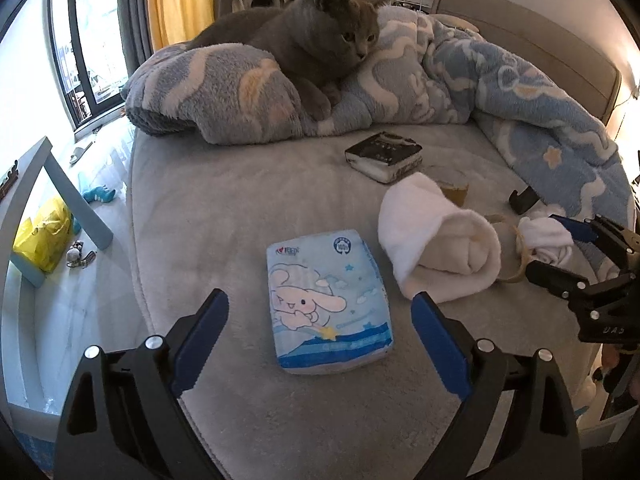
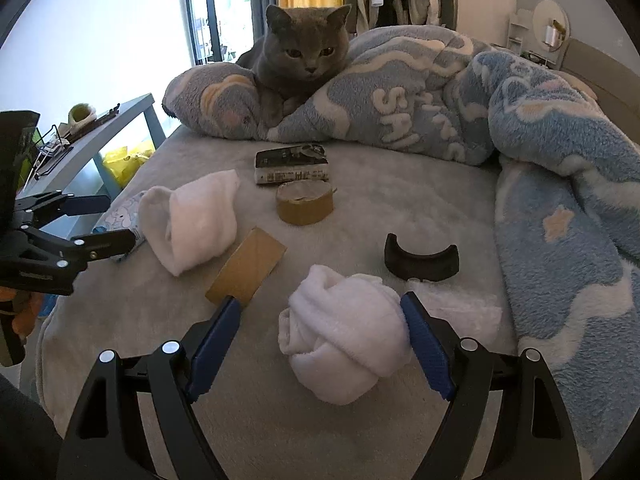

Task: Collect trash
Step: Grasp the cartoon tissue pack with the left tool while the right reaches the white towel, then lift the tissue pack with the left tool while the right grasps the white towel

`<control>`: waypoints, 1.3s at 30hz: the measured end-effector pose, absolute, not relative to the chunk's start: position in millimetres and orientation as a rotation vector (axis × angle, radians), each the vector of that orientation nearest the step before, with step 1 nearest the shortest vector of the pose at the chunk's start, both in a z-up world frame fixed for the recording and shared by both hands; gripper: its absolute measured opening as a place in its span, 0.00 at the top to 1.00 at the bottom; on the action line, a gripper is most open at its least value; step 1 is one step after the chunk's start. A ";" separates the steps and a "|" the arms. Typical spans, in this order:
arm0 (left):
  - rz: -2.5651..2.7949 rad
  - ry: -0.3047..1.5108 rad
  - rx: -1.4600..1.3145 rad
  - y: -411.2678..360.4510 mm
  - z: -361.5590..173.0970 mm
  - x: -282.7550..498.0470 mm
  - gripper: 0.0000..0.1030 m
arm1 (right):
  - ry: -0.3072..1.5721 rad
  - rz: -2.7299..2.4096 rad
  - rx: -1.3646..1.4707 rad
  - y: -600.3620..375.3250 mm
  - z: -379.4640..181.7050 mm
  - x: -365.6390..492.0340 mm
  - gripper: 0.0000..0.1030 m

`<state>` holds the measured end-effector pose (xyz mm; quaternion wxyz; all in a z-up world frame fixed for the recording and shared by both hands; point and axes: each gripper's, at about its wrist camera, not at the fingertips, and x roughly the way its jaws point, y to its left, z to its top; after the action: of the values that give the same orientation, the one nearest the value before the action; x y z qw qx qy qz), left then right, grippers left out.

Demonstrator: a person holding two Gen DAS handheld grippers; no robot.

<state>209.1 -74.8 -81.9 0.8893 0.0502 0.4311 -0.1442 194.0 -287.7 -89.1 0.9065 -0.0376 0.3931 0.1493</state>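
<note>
My left gripper (image 1: 320, 302) hangs open over the grey bed, its blue pads either side of a blue cartoon tissue pack (image 1: 332, 320) without touching it. My right gripper (image 2: 320, 302) is open around a balled white sock (image 2: 344, 332); the right pad (image 2: 420, 332) brushes the sock and the left pad stands apart. Around them lie a rolled white cloth (image 2: 196, 220), a brown tape roll (image 2: 305, 204), a flat cardboard piece (image 2: 248, 266), a black curved piece (image 2: 420, 260), a dark small box (image 2: 292, 164) and a crumpled white wrapper (image 2: 464, 304).
A grey cat (image 2: 304, 56) lies on the bunched blue blanket (image 2: 520, 120) at the back and right of the bed (image 1: 240, 200). A blue-grey table (image 1: 60, 184) and a yellow bag (image 1: 40, 240) stand on the floor to the left.
</note>
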 end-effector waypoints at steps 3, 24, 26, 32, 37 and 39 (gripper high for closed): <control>-0.299 0.919 0.109 -76.9 -86.4 210.8 0.20 | 0.816 0.319 -0.090 -286.8 -90.1 193.3 0.20; -0.295 0.940 0.132 -86.8 -96.6 213.9 0.43 | 0.860 0.359 -0.114 -301.0 -98.5 188.2 0.33; -0.295 0.939 0.131 -86.3 -96.5 213.6 0.44 | 0.861 0.342 -0.117 -303.0 -98.6 188.9 0.43; -0.290 0.927 0.127 -85.3 -95.7 212.2 0.46 | 0.858 0.299 -0.105 -308.7 -92.5 190.7 0.53; -0.289 0.894 0.091 -79.2 -83.3 208.8 0.48 | 0.839 0.312 -0.069 -306.8 -80.1 189.3 0.53; -0.287 0.878 0.080 -76.6 -77.2 206.6 0.48 | 0.825 0.308 -0.065 -305.1 -72.9 188.3 0.53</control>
<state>206.6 -76.6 -77.2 0.8945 0.0387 0.4234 -0.1385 188.3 -305.1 -72.9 0.9042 -0.0313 0.3990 0.1492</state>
